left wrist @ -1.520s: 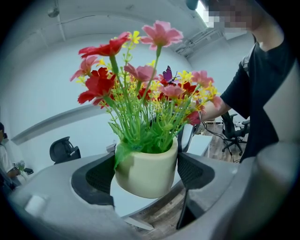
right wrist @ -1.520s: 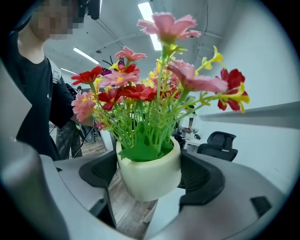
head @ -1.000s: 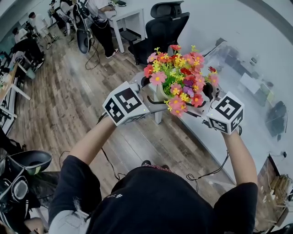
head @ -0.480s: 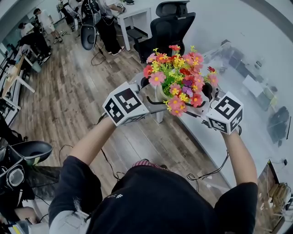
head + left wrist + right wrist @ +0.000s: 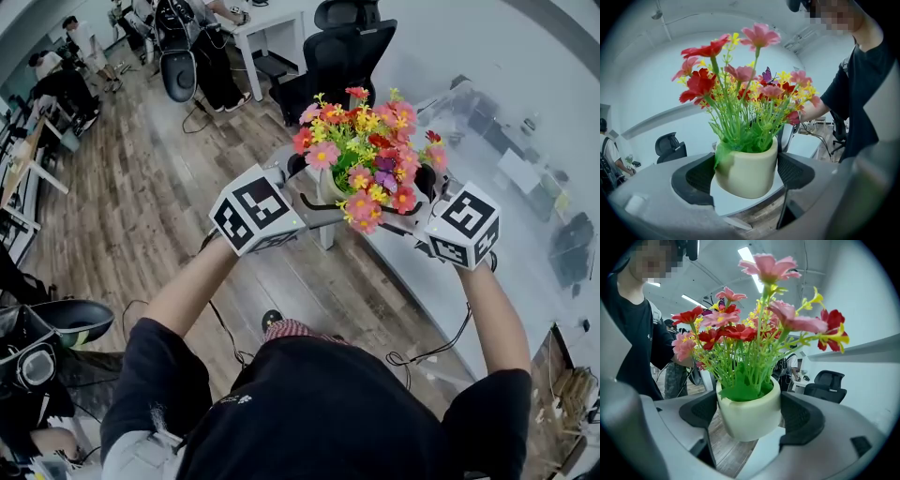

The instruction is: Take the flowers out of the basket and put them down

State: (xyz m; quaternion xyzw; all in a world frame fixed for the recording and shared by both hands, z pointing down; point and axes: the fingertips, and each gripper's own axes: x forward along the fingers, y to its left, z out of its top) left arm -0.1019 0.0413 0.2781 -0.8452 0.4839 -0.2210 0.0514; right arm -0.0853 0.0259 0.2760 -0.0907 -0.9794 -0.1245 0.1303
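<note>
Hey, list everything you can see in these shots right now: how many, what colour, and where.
flowers: one bunch, red, pink and yellow, standing in the flower pot
flower pot: one, cream, held in the air between both grippers
table: one, white, below the grippers, right side
office chair: one, black, beyond the table
floor: brown wood, left side
left gripper: one, grey, fingers shut on the flower pot
right gripper: one, grey, fingers shut on the flower pot

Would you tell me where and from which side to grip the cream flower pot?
Take the cream pot by its round wall below the rim, from the sides; the flowers crowd the top. The left tongs and right tongs clamp it so.
</note>
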